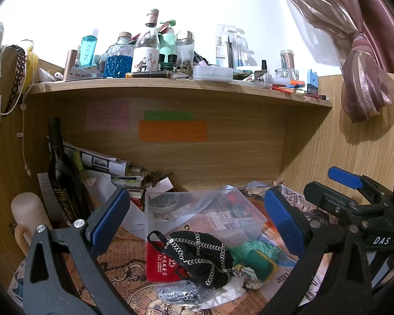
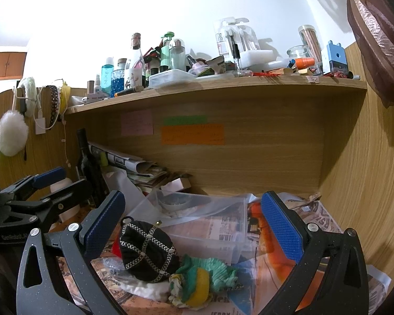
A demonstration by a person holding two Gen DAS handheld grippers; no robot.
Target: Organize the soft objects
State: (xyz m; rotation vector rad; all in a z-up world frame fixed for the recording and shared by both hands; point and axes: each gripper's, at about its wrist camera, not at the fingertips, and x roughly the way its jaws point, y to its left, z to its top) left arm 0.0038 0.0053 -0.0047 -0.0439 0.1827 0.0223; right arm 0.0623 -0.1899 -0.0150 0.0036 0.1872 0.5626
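A black soft pouch with silver chains point(image 1: 199, 257) point(image 2: 147, 252) lies on the papered desk, partly on a red pouch point(image 1: 160, 265). A green and yellow crumpled cloth point(image 1: 257, 258) point(image 2: 205, 278) lies to its right. White soft material point(image 1: 226, 295) and a bubble-wrapped item point(image 1: 178, 294) lie in front. A clear plastic bin point(image 1: 210, 215) point(image 2: 205, 223) stands behind them. My left gripper point(image 1: 197, 220) is open above the pile, holding nothing. My right gripper point(image 2: 194, 225) is open above the same pile, holding nothing. The right gripper shows at the right of the left wrist view point(image 1: 354, 204).
A dark wine bottle point(image 1: 61, 173) and stacked papers point(image 1: 105, 162) stand at the back left under a wooden shelf point(image 1: 170, 86) crowded with bottles. A cream jug point(image 1: 26, 215) is far left. A wooden side wall point(image 2: 359, 170) closes the right.
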